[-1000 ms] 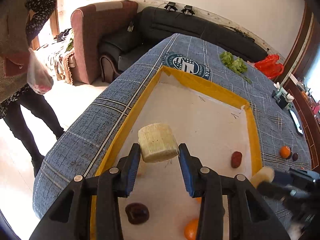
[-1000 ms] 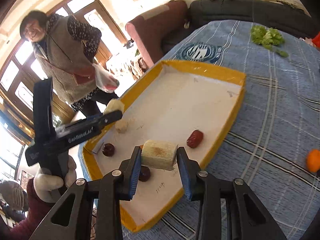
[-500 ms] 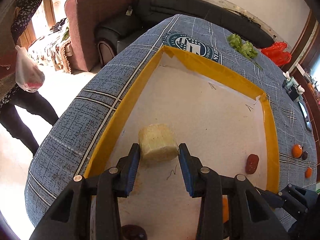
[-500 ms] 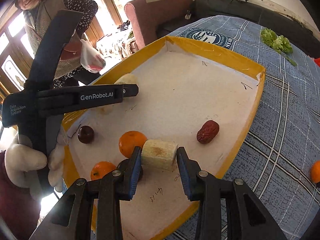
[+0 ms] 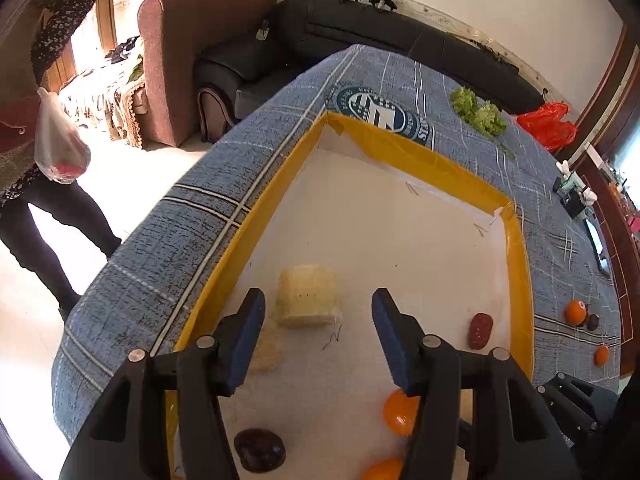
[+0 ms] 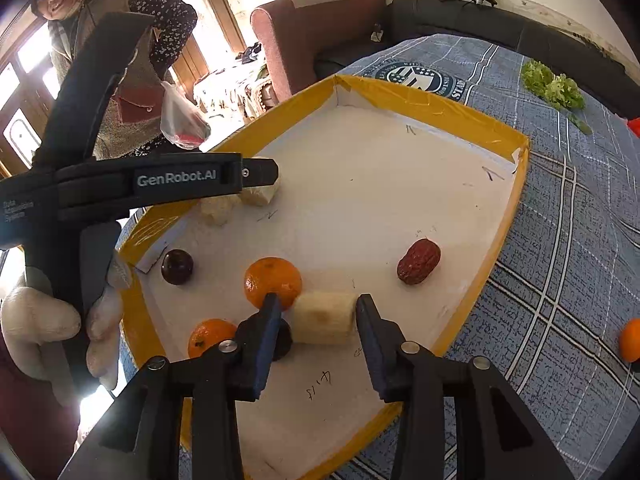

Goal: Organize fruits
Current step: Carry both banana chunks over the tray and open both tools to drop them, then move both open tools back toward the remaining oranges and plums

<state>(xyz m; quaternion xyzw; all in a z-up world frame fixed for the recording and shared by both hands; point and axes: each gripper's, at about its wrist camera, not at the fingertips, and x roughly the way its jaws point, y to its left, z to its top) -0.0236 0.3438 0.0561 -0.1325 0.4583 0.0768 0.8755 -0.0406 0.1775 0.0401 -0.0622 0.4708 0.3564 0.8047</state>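
Observation:
A yellow-rimmed white tray (image 5: 520, 264) (image 6: 516, 184) lies on the blue cloth. My left gripper (image 5: 318, 314) is open; a pale fruit chunk (image 5: 306, 296) rests on the tray floor just ahead of its tips, beside another pale piece (image 5: 266, 350). My right gripper (image 6: 316, 316) is open, with a second pale chunk (image 6: 324, 322) lying on the tray between its tips. Oranges (image 6: 272, 280) (image 6: 210, 336), a dark plum (image 6: 177, 266) and a red date (image 6: 418, 266) (image 5: 480, 330) lie in the tray.
Oranges (image 5: 576, 312) (image 6: 630, 338) and a dark fruit (image 5: 592, 321) lie on the cloth right of the tray. Lettuce (image 5: 478, 112) and a red bag (image 5: 546, 126) sit at the far end. A person with a plastic bag (image 6: 182, 120) stands left of the table.
Both grippers lowered their pale chunks onto the tray floor and opened, letting them go. The left chunk now rests near the tray's left rim, the right one beside an orange.

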